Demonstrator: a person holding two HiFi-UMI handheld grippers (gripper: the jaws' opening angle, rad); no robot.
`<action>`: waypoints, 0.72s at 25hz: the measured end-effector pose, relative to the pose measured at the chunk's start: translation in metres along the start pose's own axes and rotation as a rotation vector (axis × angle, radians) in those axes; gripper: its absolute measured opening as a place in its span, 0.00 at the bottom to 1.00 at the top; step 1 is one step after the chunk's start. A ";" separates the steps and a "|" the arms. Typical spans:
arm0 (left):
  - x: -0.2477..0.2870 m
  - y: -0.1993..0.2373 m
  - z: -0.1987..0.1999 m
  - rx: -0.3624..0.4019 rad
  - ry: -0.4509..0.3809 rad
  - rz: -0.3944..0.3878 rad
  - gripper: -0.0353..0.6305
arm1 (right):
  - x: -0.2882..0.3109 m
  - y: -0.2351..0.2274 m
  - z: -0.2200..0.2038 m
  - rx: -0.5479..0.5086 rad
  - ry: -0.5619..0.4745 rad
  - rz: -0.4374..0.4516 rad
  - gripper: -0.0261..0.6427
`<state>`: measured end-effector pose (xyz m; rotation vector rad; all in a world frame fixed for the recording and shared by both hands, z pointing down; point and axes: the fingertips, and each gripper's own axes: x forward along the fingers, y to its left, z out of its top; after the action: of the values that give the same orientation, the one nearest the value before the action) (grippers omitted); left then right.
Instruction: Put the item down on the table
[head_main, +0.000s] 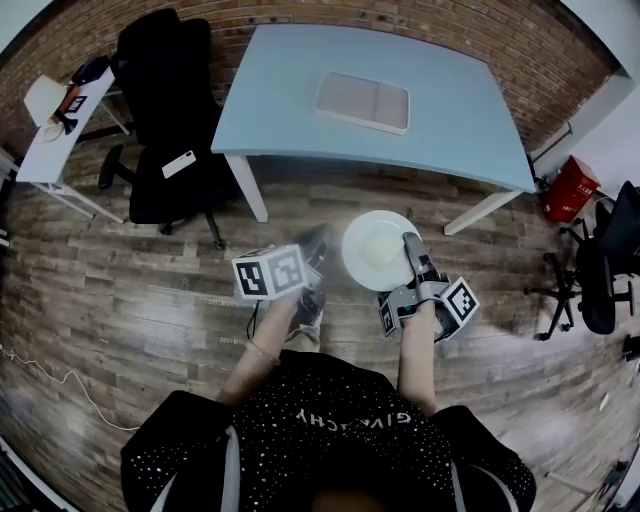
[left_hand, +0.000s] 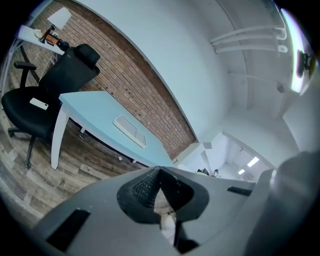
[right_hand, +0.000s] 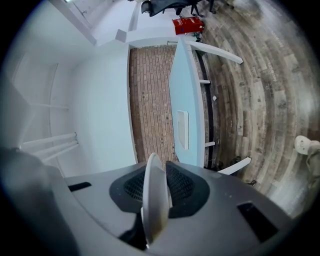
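Dark speckled fabric of the person's top (head_main: 330, 440) is seen at the bottom of the head view, with two bare forearms stretched forward from it. A round white plate (head_main: 372, 250) is held level over the plank floor (head_main: 130, 300) by the right gripper (head_main: 412, 250), which is clamped on the plate's right rim. The plate is kept in the air on the near side of the table (head_main: 440, 110), not on it. The left gripper (head_main: 312, 262) is carried just beside the plate, apart from it and partly blurred. The table's smooth pale blue top is borne on white legs, and a pale rectangular tray (head_main: 362, 102) with two shallow compartments is set on it; nothing can be made out in them. A black office chair (head_main: 160, 110) is placed at the table's left end, a brick wall (head_main: 330, 12) is seen behind, and a red object (head_main: 570, 188) is set at the right.

In the left gripper view, the ridged black pads are pressed together at their tips, and nothing is gripped. The blue table, its tray and the chair are seen beyond, against the brick.

In the right gripper view, the plate is seen edge-on as a thin smooth white disc, and the jaws are closed on its rim from both sides. The table and tray are shown ahead, well apart from the plate.
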<state>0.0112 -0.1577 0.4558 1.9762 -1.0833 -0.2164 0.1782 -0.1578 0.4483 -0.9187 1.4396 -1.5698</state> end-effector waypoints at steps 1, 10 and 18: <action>0.005 0.001 0.004 0.000 -0.001 -0.003 0.07 | 0.006 0.000 0.002 -0.001 -0.001 0.000 0.14; 0.040 0.016 0.029 0.003 0.021 -0.006 0.07 | 0.047 -0.002 0.016 0.011 -0.014 -0.014 0.14; 0.061 0.027 0.053 -0.004 0.023 -0.025 0.07 | 0.082 -0.001 0.021 0.019 -0.014 -0.010 0.14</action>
<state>0.0049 -0.2426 0.4570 1.9849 -1.0432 -0.2083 0.1632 -0.2413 0.4513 -0.9251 1.4098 -1.5794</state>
